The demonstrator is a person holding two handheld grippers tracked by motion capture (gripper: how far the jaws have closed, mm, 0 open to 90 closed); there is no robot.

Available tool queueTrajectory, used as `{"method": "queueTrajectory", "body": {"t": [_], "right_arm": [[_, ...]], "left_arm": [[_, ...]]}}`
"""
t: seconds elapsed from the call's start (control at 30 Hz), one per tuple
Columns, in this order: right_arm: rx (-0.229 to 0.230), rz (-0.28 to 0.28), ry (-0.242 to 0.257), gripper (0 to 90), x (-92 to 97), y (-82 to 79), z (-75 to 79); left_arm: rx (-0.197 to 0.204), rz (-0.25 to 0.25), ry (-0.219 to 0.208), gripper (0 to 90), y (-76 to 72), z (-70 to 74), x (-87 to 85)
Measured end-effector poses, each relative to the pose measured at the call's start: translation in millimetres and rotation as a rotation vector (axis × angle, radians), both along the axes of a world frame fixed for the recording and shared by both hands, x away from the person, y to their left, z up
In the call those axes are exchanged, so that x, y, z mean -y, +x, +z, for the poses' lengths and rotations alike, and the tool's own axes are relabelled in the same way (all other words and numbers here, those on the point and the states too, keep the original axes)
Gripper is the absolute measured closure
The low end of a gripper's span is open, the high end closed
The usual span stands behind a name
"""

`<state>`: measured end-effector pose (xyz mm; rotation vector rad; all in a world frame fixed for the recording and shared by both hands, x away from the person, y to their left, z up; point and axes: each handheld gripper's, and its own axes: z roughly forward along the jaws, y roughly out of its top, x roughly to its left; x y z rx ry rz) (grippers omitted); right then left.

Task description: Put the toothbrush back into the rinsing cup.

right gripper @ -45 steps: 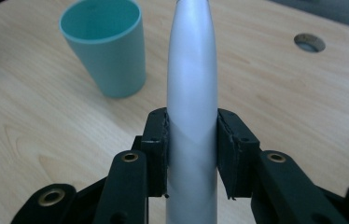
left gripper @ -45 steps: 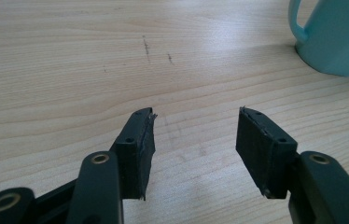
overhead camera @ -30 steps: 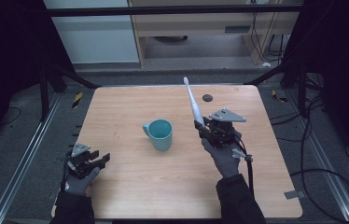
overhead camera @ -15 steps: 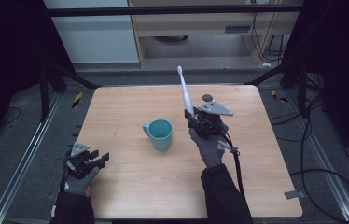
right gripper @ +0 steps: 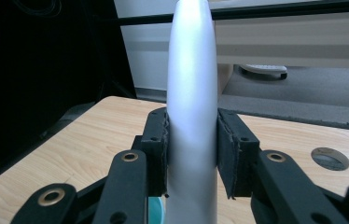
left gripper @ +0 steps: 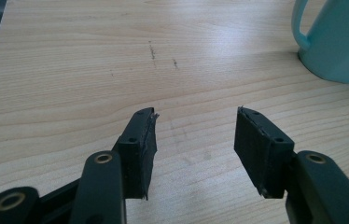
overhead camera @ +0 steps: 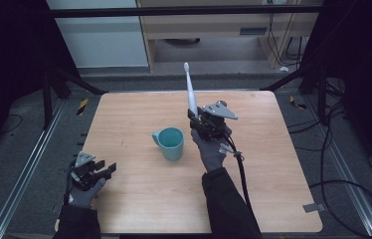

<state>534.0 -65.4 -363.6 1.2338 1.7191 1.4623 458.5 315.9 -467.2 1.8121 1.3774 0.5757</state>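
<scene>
A white toothbrush (overhead camera: 190,92) stands nearly upright in the air, brush end up, with my right gripper (overhead camera: 195,121) shut on its handle (right gripper: 192,116). It hangs just right of a teal mug (overhead camera: 169,143) that stands near the middle of the wooden table (overhead camera: 124,114). In the right gripper view both pads press the handle's sides, and a bit of the mug's rim (right gripper: 156,210) peeks out below. My left gripper (overhead camera: 105,170) rests low at the table's front left, open with nothing between its fingers. In the left gripper view (left gripper: 196,140) the mug (left gripper: 336,39) stands at the upper right.
A small dark round grommet (right gripper: 330,158) sits in the tabletop at the back right. Dark frame rails run along both sides of the table, and a cable trails from my right gripper toward the front. Pale cabinets stand behind the table.
My right gripper has carried the toothbrush leftward, closer to the mug, and has tipped it more upright. The left gripper has stayed put.
</scene>
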Motion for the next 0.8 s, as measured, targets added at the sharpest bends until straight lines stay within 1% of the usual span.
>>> {"method": "queueTrajectory", "body": {"t": [0.2,0.33,0.53,0.7,0.8], "right_arm": [[0.001,0.01,0.025,66.5,-13.6,6.1,-1.6],[0.006,0.008,0.023,66.5,-23.4,10.3,-3.7],[0.009,0.004,0.04,66.5,-38.0,14.7,-7.9],[0.01,0.001,0.061,66.5,-45.8,18.3,-9.4],[0.011,-0.002,0.063,66.5,-50.7,20.3,-10.5]], "left_arm": [[0.002,0.006,0.001,47.8,-0.2,0.1,-1.0],[0.004,0.006,-0.002,47.8,0.0,-0.1,-1.1],[0.003,0.003,0.001,47.8,0.0,-0.2,-0.5],[0.005,0.004,-0.002,47.8,-0.2,-0.1,-1.3],[0.005,0.005,-0.004,47.8,-0.1,-0.1,-1.6]]}}
